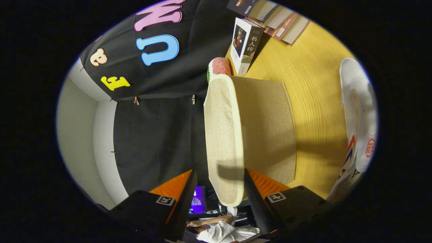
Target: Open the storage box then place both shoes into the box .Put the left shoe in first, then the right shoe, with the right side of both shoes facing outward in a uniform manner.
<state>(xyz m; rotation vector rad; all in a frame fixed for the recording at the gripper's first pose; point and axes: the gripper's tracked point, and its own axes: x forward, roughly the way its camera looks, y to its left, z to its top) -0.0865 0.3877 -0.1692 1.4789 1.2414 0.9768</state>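
While the open jaws straddle the storage box lid's edge, seemingly without pressing, its inside stays hidden.

You're working in a staged recording booth, more lab than home. A black cloth wall is pinned up over a plain pale wall, and a yellow wood-grain table carries household props: an upright book, a row of books lying flat beyond it, and a woven storage box. Past your fingers, a person in a white sleeve sits at a lit screen amid cables.
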